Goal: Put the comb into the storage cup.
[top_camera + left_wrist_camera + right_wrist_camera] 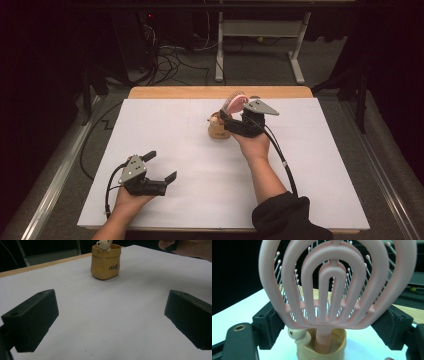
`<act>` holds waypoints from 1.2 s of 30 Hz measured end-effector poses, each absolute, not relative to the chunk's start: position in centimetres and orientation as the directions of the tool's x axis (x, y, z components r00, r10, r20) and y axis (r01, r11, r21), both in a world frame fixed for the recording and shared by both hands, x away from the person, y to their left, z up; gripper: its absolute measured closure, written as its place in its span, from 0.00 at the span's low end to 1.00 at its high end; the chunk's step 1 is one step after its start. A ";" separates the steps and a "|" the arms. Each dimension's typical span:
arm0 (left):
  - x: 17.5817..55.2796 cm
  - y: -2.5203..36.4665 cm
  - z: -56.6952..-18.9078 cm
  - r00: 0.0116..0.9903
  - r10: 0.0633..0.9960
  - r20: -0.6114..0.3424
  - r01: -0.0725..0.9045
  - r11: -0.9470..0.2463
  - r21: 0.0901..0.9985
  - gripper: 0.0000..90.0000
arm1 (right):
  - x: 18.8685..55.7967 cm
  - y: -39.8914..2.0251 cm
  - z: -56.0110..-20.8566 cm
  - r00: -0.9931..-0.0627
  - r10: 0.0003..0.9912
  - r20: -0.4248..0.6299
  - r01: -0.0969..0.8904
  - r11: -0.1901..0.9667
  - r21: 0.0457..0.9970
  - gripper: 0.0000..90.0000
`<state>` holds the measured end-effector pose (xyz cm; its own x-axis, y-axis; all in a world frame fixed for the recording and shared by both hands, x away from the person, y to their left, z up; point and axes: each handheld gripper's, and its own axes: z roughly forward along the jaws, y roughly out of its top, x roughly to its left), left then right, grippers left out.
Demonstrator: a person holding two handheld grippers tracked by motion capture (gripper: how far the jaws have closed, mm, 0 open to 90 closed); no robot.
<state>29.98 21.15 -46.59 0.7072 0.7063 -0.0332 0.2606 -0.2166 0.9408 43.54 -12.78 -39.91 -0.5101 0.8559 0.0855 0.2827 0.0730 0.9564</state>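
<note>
Pink brush clamped in my right gripper, handle down in the yellow cup far mid-table.
Light, stiff, springy-tined; I pinch its head edges. Cup tips easily. My left gripper gapes empty, near left.

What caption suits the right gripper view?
Jaws clamp a pink brush whose handle stands in a tan cup.

Pink hairbrush in a tan holder.
</note>
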 end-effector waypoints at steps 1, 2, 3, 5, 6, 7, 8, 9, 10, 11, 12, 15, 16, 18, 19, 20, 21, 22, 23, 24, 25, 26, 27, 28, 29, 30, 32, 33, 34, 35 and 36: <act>30.0 21.1 -46.6 0.708 0.706 -0.032 0.260 -0.218 0.940 0.00 | 43.5 -12.9 -40.0 -0.510 0.856 0.086 0.283 0.073 0.956 0.22; 30.0 21.1 -46.6 0.708 0.705 -0.033 0.261 -0.219 0.940 0.00 | 43.4 -13.0 -40.0 -0.510 0.855 0.092 0.287 0.069 0.956 0.22; 30.0 21.1 -46.6 0.709 0.704 -0.033 0.261 -0.220 0.940 0.00 | 43.3 -13.2 -40.1 -0.510 0.855 0.095 0.290 0.067 0.955 0.22; 30.0 21.1 -46.6 0.711 0.703 -0.031 0.261 -0.222 0.939 0.00 | 43.1 -13.4 -40.2 -0.509 0.854 0.103 0.296 0.061 0.953 0.22; 30.0 21.1 -46.6 0.711 0.702 -0.031 0.261 -0.223 0.939 0.00 | 43.0 -13.6 -40.2 -0.510 0.854 0.104 0.299 0.062 0.952 0.21; 30.0 21.1 -46.6 0.712 0.702 -0.031 0.261 -0.224 0.939 0.00 | 42.9 -13.7 -40.3 -0.511 0.853 0.105 0.299 0.062 0.952 0.21; 30.0 21.0 -46.6 0.712 0.702 -0.031 0.262 -0.224 0.939 0.00 | 42.8 -13.8 -40.4 -0.511 0.853 0.108 0.301 0.059 0.952 0.21; 30.0 21.0 -46.6 0.712 0.702 -0.031 0.262 -0.224 0.939 0.00 | 42.7 -13.9 -40.4 -0.511 0.853 0.108 0.300 0.059 0.952 0.21; 30.0 21.0 -46.6 0.712 0.701 -0.030 0.262 -0.225 0.938 0.00 | 42.6 -14.0 -40.5 -0.511 0.852 0.110 0.300 0.058 0.952 0.21; 30.0 21.0 -46.7 0.712 0.701 -0.029 0.261 -0.226 0.938 0.00 | 42.6 -14.0 -40.6 -0.512 0.852 0.110 0.300 0.057 0.952 0.21; 30.0 21.0 -46.7 0.713 0.701 -0.029 0.261 -0.227 0.938 0.00 | 42.4 -14.1 -40.7 -0.511 0.852 0.112 0.302 0.056 0.952 0.21; 30.0 21.0 -46.7 0.713 0.701 -0.030 0.262 -0.226 0.938 0.00 | 42.2 -14.2 -40.8 -0.511 0.852 0.112 0.303 0.056 0.951 0.21; 30.0 21.0 -46.7 0.713 0.700 -0.030 0.262 -0.226 0.938 0.00 | 42.1 -14.3 -40.8 -0.512 0.852 0.112 0.304 0.058 0.951 0.21; 30.0 21.0 -46.7 0.713 0.700 -0.031 0.262 -0.226 0.938 0.00 | 42.0 -14.3 -40.9 -0.512 0.851 0.112 0.303 0.057 0.951 0.21; 30.0 21.0 -46.7 0.713 0.700 -0.031 0.262 -0.226 0.938 0.00 | 42.0 -14.4 -41.0 -0.511 0.852 0.115 0.305 0.055 0.951 0.21; 30.0 21.0 -46.7 0.713 0.701 -0.031 0.262 -0.225 0.939 0.00 | 41.9 -14.5 -41.0 -0.511 0.852 0.115 0.306 0.055 0.951 0.21; 30.0 21.0 -46.7 0.713 0.701 -0.031 0.261 -0.225 0.939 0.00 | 41.9 -14.6 -41.0 -0.511 0.851 0.119 0.309 0.052 0.950 0.21; 30.0 21.0 -46.7 0.713 0.700 -0.030 0.262 -0.226 0.938 0.00 | 41.8 -14.7 -41.1 -0.511 0.851 0.120 0.310 0.052 0.949 0.21; 30.0 21.0 -46.7 0.713 0.700 -0.031 0.263 -0.226 0.938 0.00 | 41.7 -14.7 -41.2 -0.510 0.851 0.123 0.313 0.051 0.948 0.21; 30.0 21.0 -46.7 0.713 0.700 -0.031 0.264 -0.227 0.937 0.00 | 41.6 -14.8 -41.2 -0.511 0.851 0.123 0.314 0.051 0.948 0.21; 30.1 21.0 -46.7 0.713 0.700 -0.032 0.265 -0.227 0.937 0.00 | 41.5 -14.9 -41.3 -0.512 0.850 0.122 0.316 0.055 0.947 0.21; 30.1 21.0 -46.7 0.713 0.700 -0.033 0.265 -0.226 0.937 0.00 | 41.4 -14.9 -41.3 -0.511 0.851 0.123 0.318 0.055 0.946 0.21; 30.1 21.0 -46.7 0.713 0.700 -0.033 0.266 -0.227 0.937 0.00 | 41.3 -15.0 -41.3 -0.512 0.850 0.121 0.320 0.059 0.946 0.21; 30.0 21.0 -46.8 0.713 0.700 -0.033 0.266 -0.226 0.937 0.00 | 41.2 -15.1 -41.4 -0.512 0.850 0.120 0.320 0.059 0.945 0.21; 30.0 20.9 -46.8 0.713 0.700 -0.034 0.266 -0.226 0.937 0.00 | 41.2 -15.1 -41.5 -0.511 0.851 0.123 0.322 0.057 0.945 0.21; 30.0 20.9 -46.7 0.714 0.699 -0.035 0.266 -0.225 0.937 0.00 | 41.1 -15.1 -41.5 -0.510 0.851 0.125 0.324 0.055 0.944 0.21; 30.0 20.9 -46.7 0.714 0.699 -0.038 0.266 -0.221 0.938 0.00 | 41.0 -15.2 -41.6 -0.509 0.852 0.124 0.324 0.056 0.944 0.21; 30.0 20.8 -46.7 0.715 0.698 -0.039 0.266 -0.220 0.938 0.00 | 40.9 -15.2 -41.6 -0.509 0.852 0.125 0.326 0.057 0.944 0.21; 30.0 20.8 -46.7 0.717 0.696 -0.038 0.265 -0.222 0.938 0.00 | 40.8 -15.2 -41.7 -0.508 0.852 0.129 0.329 0.054 0.943 0.21; 30.0 20.8 -46.7 0.718 0.695 -0.039 0.266 -0.222 0.938 0.00 | 40.8 -15.3 -41.7 -0.509 0.851 0.128 0.329 0.056 0.943 0.21; 30.0 20.8 -46.8 0.718 0.694 -0.041 0.267 -0.221 0.938 0.00 | 40.8 -15.3 -41.7 -0.510 0.851 0.129 0.334 0.058 0.941 0.21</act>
